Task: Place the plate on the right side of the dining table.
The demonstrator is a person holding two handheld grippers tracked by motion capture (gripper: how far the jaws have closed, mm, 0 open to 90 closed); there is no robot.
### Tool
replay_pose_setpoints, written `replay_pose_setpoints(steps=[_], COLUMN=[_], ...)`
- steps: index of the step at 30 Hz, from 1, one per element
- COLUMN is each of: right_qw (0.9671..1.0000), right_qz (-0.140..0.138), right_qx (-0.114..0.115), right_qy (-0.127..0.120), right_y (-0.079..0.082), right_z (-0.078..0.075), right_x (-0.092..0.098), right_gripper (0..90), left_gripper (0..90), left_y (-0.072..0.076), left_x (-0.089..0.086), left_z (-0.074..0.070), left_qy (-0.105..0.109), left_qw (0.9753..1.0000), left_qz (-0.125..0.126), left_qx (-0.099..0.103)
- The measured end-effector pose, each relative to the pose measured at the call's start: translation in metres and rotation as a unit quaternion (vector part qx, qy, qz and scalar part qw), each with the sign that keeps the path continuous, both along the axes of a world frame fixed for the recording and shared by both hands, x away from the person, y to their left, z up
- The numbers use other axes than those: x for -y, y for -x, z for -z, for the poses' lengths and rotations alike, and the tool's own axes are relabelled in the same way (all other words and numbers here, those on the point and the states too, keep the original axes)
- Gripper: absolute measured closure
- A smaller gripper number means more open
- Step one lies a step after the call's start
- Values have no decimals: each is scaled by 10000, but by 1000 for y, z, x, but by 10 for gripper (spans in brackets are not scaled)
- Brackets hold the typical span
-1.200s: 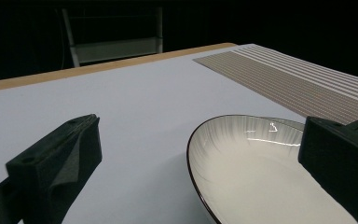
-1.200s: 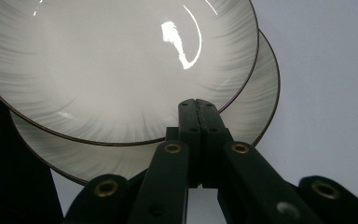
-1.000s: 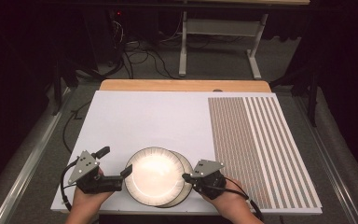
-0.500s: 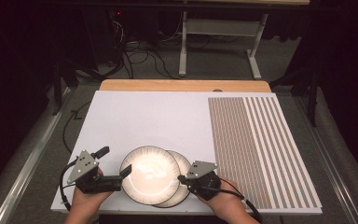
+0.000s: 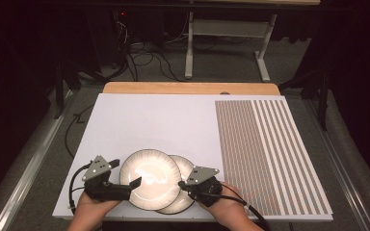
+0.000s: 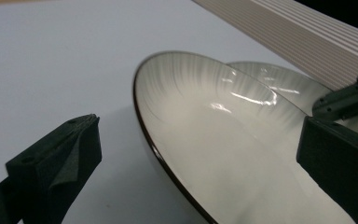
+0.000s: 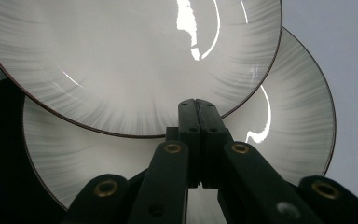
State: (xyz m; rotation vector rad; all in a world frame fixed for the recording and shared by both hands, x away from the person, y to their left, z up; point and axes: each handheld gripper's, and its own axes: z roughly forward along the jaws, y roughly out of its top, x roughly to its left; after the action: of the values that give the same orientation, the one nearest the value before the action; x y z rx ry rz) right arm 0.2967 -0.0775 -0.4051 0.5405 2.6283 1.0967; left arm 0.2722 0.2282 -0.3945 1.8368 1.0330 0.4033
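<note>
Your left gripper has its fingers spread astride the upper plate's near rim. Your right gripper has its fingers pressed together over the lower plate. Both plates hold nothing, overlapping at the tabletop's near edge.

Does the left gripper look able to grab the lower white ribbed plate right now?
Probably not: the upper white ribbed plate sits between its open jaws and covers the lower plate's near side.
</note>
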Motion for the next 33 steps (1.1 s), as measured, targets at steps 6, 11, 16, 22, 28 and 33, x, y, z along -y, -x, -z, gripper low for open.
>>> replay_pose_setpoints(steps=[6, 11, 16, 22, 28, 33], right_qw=[10000, 10000, 9999, 9999, 9999, 9999], right_qz=[3, 27, 39, 72, 33, 48], right_qx=[18, 44, 35, 53, 85, 80], right_qy=[26, 76, 94, 96, 116, 134], right_y=[0, 0, 0, 1, 1, 1], right_z=[0, 1, 1, 1, 1, 1], right_x=[0, 1, 1, 0, 0, 0], right_gripper=[900, 900, 900, 900, 900, 900], left_gripper=[19, 101, 277, 343, 474, 535], left_y=[-1, -3, -4, -5, -6, -6], left_x=[9, 7, 3, 5, 1, -1], left_z=[6, 8, 10, 10, 10, 9], left_qy=[-61, 151, 415, 332, 405, 563], left_qw=[9976, 9946, 9886, 9845, 9830, 9813], left_qz=[244, 241, 381, 380, 227, 143], left_qx=[-641, -994, -1398, -1678, -1776, -1836])
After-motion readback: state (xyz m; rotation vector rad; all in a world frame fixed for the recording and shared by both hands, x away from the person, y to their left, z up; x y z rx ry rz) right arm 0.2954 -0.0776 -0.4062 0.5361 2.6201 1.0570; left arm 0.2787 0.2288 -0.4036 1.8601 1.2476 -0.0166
